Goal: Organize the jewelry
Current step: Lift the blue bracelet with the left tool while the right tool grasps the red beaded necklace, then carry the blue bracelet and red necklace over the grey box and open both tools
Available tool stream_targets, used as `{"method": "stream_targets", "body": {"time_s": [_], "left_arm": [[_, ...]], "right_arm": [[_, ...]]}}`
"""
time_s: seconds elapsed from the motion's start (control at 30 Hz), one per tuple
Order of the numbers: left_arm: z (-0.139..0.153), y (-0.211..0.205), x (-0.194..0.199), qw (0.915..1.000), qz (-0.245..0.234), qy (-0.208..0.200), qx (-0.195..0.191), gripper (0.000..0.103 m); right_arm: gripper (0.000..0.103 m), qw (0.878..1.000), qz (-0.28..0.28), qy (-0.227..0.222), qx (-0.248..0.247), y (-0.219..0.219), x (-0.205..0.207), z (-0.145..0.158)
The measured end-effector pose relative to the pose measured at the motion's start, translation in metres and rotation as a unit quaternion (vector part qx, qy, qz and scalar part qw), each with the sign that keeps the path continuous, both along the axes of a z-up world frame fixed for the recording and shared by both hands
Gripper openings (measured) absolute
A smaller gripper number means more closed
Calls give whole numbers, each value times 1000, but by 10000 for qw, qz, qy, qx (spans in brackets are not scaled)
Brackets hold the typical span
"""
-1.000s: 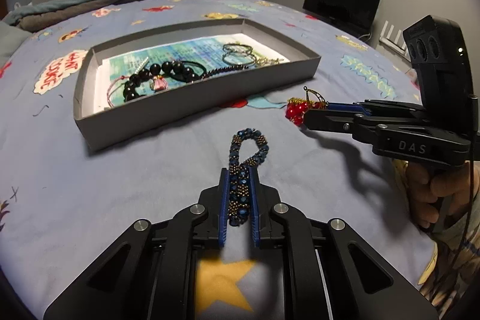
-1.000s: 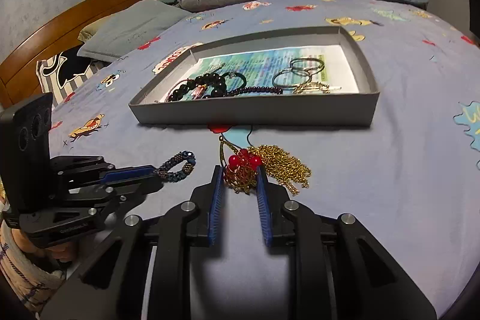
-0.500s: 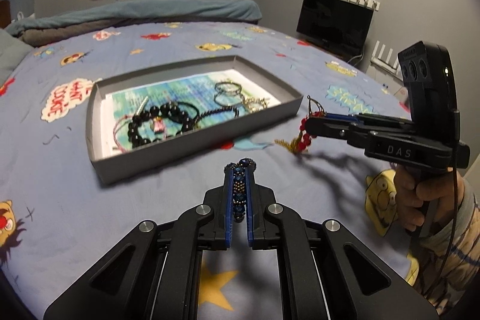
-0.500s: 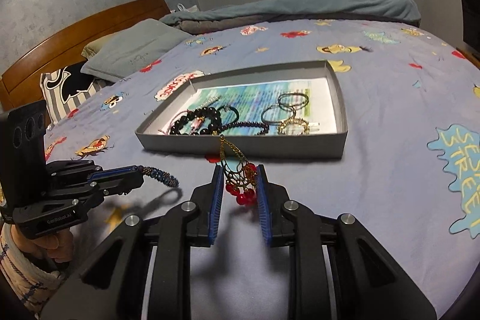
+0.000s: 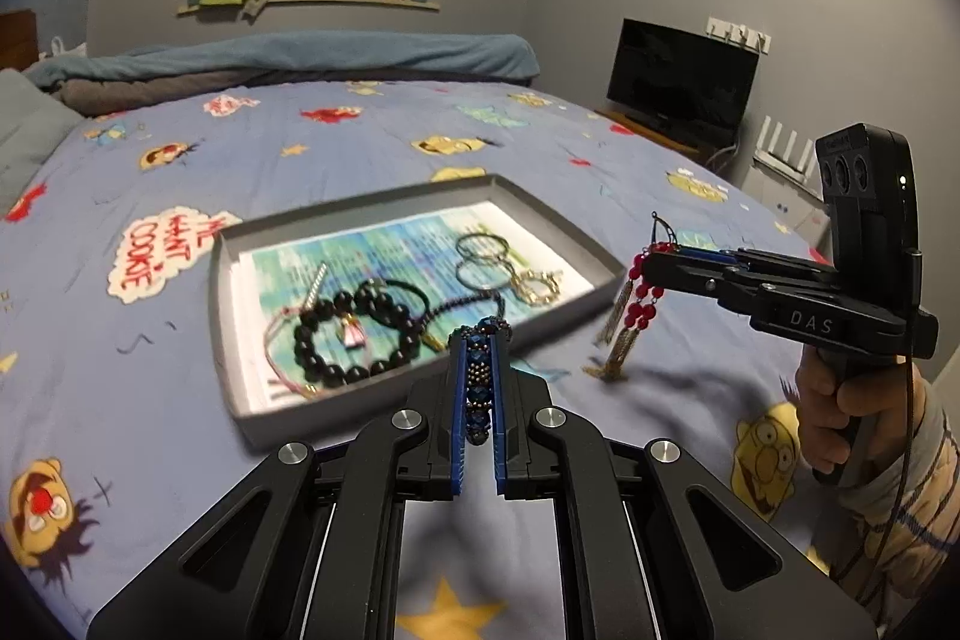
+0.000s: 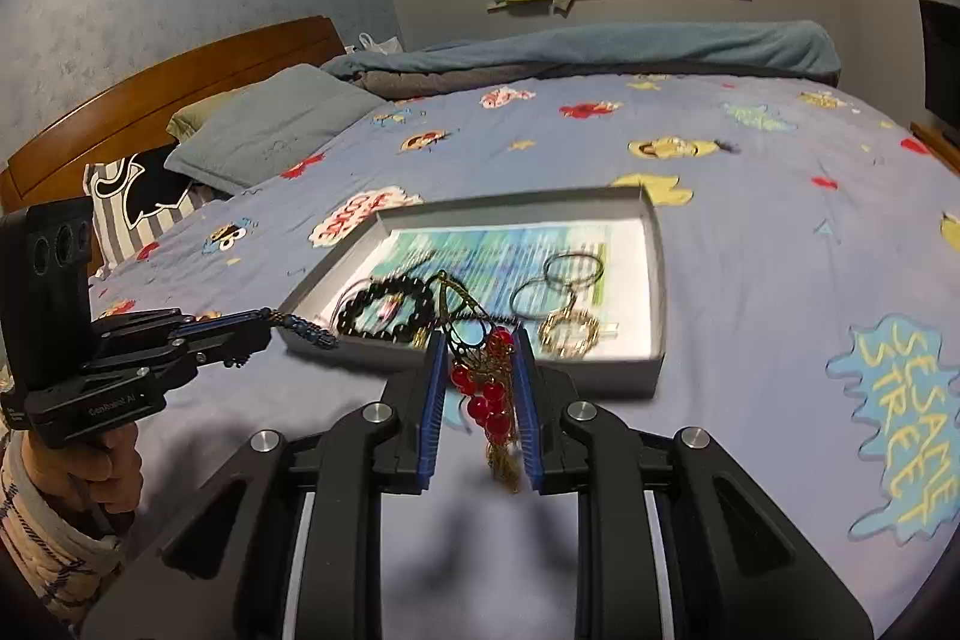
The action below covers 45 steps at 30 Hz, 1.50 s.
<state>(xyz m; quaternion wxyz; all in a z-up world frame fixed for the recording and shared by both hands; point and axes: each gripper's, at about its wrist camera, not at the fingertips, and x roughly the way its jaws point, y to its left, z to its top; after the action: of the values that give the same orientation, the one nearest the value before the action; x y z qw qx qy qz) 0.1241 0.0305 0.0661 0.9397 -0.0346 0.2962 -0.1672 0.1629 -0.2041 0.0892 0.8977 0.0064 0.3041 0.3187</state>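
Observation:
A grey tray [image 5: 600, 263] lies on the bed and holds black bead bracelets [image 5: 336, 334], rings [image 5: 480, 244] and a gold piece [image 5: 540, 287]. My left gripper [image 5: 478, 340] is shut on a blue beaded bracelet [image 5: 478, 376] and holds it raised at the tray's near wall. It also shows in the right wrist view [image 6: 270, 319], with the bracelet [image 6: 306, 329] hanging off its tips. My right gripper [image 6: 477, 340] is shut on a red bead and gold tassel earring [image 6: 486, 394], lifted above the bed near the tray [image 6: 654, 352]. The earring [image 5: 636, 298] dangles from the right gripper [image 5: 651, 259] in the left wrist view.
The blue cartoon-print bedspread [image 5: 180, 460] surrounds the tray. Pillows [image 6: 270, 124] and a wooden headboard [image 6: 150, 82] lie at the left of the right wrist view. A folded blanket [image 5: 300, 58] is at the far end, and a black screen [image 5: 681, 82] stands beside the bed.
Both grippers have lifted off the bedspread with their jewelry and moved toward the tray. The earring's tassel now hangs free instead of lying on the bed.

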Motion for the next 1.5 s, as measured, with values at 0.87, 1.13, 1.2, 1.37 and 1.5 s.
{"method": "stream_targets", "body": {"time_s": [0.87,1.13,1.2,1.37,1.5], "left_arm": [[24,39,104,9993,336,163,-75,8],[1,54,143,9971,592,481,83,8],[-5,59,150,9961,660,578,95,8],[-23,69,165,9917,791,996,205,8],[-35,73,170,9895,844,1148,249,8]], "right_arm": [[21,9998,68,-88,169,41,106,44],[21,9996,143,202,-111,80,139,22],[21,9992,155,290,-210,90,147,16],[21,9968,160,619,-490,113,163,-6],[21,9933,119,891,-730,120,172,-23]]}}
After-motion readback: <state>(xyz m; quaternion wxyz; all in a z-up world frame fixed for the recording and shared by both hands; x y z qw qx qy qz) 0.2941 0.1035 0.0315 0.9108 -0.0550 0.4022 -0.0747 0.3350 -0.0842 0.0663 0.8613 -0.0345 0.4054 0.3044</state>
